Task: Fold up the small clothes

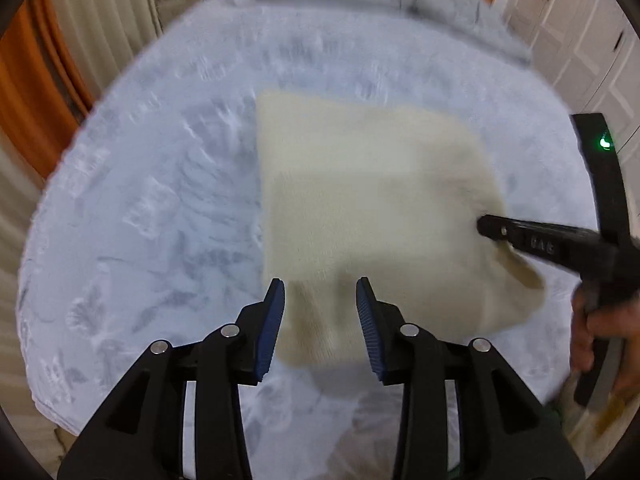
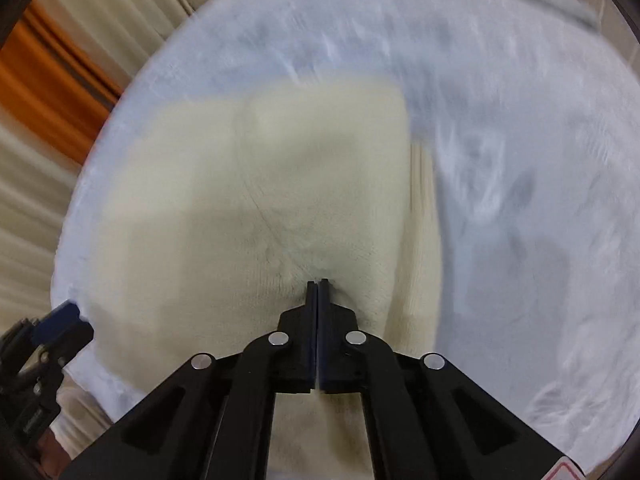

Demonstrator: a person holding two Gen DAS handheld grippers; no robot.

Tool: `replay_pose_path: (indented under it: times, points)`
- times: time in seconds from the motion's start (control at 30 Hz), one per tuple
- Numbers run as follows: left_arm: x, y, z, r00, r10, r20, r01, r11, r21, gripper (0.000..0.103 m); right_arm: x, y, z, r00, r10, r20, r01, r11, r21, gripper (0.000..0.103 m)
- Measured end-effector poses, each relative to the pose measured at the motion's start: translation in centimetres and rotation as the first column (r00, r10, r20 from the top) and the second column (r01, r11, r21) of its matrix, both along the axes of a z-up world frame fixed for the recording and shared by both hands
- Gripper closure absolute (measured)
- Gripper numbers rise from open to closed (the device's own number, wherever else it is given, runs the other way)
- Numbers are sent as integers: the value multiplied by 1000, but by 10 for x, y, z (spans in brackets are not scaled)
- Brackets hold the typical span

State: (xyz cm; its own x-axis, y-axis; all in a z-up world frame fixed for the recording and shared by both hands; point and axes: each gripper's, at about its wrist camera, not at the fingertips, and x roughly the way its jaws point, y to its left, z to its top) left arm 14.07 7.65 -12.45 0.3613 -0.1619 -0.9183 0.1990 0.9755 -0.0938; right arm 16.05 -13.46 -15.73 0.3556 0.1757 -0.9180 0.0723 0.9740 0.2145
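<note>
A pale blue fuzzy blanket [image 1: 160,200] is spread over the surface, with cream and orange curtains [image 1: 48,92] seen at nine to eleven o'clock and white cabinet doors [image 1: 580,40] at one to two o'clock. The cream knitted garment [image 1: 360,200] is laid on the blanket, right of centre in the left wrist view, where the left gripper [image 1: 320,300] is held open at its near edge. Only the right wrist view shows the right gripper [image 2: 318,282] pinched closed on the garment's fabric; the cabinet doors are shown only by the left
</note>
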Motion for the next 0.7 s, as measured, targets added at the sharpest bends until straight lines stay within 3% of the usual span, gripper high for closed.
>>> replay_pose_path:
  times: [0.1, 0.17, 0.27, 0.37, 0.5, 0.57, 0.7]
  points:
    - [1, -5, -10, 999, 22, 25, -23, 999, 44, 63, -11, 2, 33, 999, -47, 26, 47, 999, 12, 101]
    - [-5, -6, 1, 1000, 15, 26, -17, 998, 59, 63, -30, 6, 58, 995, -48, 82, 48, 999, 4, 93]
    - [-23, -7, 28, 998, 7, 68, -11, 999, 50, 63, -63, 9, 86, 987, -76, 144, 84, 995, -48, 90]
    - [-43, -7, 53, 993, 18, 113, -21, 999, 33, 61, -100, 7, 102, 972, -123, 200, 142, 986, -84, 68]
    - [-75, -10, 75, 982, 49, 184, -51, 999, 11, 17, -147, 2, 109, 949, -175, 263, 211, 971, -117, 52]
    - [-96, -17, 82, 971, 40, 236, -48, 998, 30, 14, -167, -2, 104, 940, -211, 269, 247, 963, -111, 46]
    - [-119, -27, 81, 968, 34, 249, -39, 999, 16, 14, -194, -2, 92, 939, -237, 249, 275, 953, -130, 41]
